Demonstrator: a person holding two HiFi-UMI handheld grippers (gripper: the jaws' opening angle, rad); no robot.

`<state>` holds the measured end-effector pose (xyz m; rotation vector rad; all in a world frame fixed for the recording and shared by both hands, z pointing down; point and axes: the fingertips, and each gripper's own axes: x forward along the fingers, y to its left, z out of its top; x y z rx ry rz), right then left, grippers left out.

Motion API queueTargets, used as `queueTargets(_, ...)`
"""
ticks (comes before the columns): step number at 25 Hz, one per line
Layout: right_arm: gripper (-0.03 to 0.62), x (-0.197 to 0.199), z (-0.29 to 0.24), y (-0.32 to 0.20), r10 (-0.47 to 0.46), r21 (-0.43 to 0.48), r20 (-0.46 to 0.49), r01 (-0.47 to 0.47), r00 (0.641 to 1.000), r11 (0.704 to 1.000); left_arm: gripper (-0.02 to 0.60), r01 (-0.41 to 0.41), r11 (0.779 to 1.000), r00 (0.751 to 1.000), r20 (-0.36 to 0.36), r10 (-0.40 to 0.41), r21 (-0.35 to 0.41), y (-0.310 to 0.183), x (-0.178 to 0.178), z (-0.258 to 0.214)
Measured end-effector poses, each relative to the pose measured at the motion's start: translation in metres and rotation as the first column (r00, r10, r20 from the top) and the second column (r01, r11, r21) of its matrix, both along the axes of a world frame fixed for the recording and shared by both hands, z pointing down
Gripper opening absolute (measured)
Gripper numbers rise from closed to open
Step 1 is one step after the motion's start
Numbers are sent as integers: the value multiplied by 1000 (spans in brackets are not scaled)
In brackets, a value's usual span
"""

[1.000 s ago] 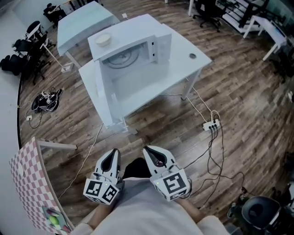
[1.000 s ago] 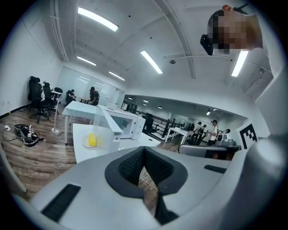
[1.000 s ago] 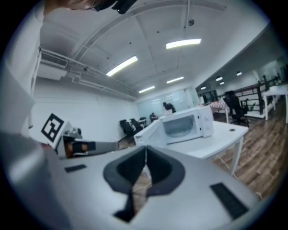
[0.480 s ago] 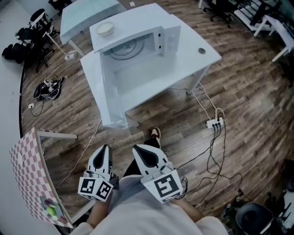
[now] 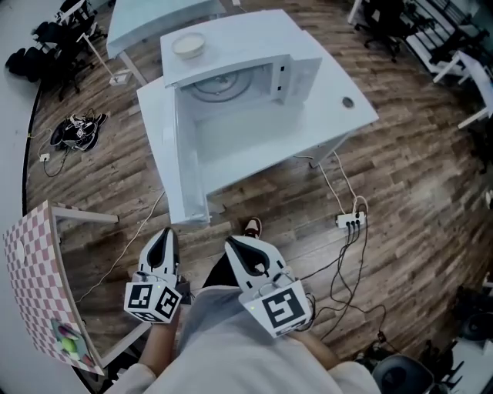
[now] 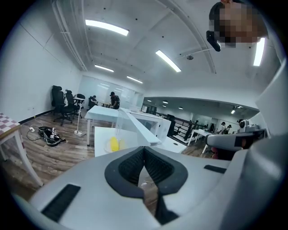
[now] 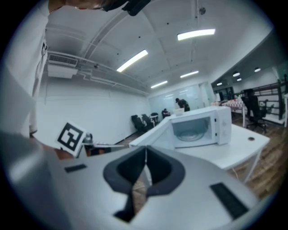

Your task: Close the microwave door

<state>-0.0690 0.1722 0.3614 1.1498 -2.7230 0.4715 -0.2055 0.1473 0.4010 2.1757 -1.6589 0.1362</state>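
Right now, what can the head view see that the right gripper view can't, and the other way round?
Only the head view shows the power strip and the sneakers. Only the right gripper view shows the ceiling lights and a person far off. Both show the white microwave with its door swung open, the white table under it, and the right gripper, shut and empty.

microwave [image 5: 246, 38]: one;
bowl [image 5: 189, 45]: one;
grippers: two; left gripper [image 5: 163, 233], right gripper [image 5: 230, 244];
white tables [image 5: 339, 115] [image 5: 146, 15] [image 5: 471, 73]: three;
checked table [image 5: 35, 269]: one;
power strip [image 5: 350, 222]: one
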Motion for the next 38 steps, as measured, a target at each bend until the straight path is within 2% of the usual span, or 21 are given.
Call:
queueTargets(8, 23, 6, 3, -33, -24, -23, -8, 23, 1000, 999, 18, 38, 999, 999, 0, -38, -19, -23, -6, 14)
queueTargets(17, 23, 14, 6, -64, -42, -29, -21, 42, 999, 999, 18, 33, 999, 999, -14, -34, -29, -48, -4, 16)
queueTargets(38, 23, 31, 16, -108, 13, -60, -35, -15, 999, 998, 18, -131, 991, 989, -77, 128, -38, -88, 47, 16)
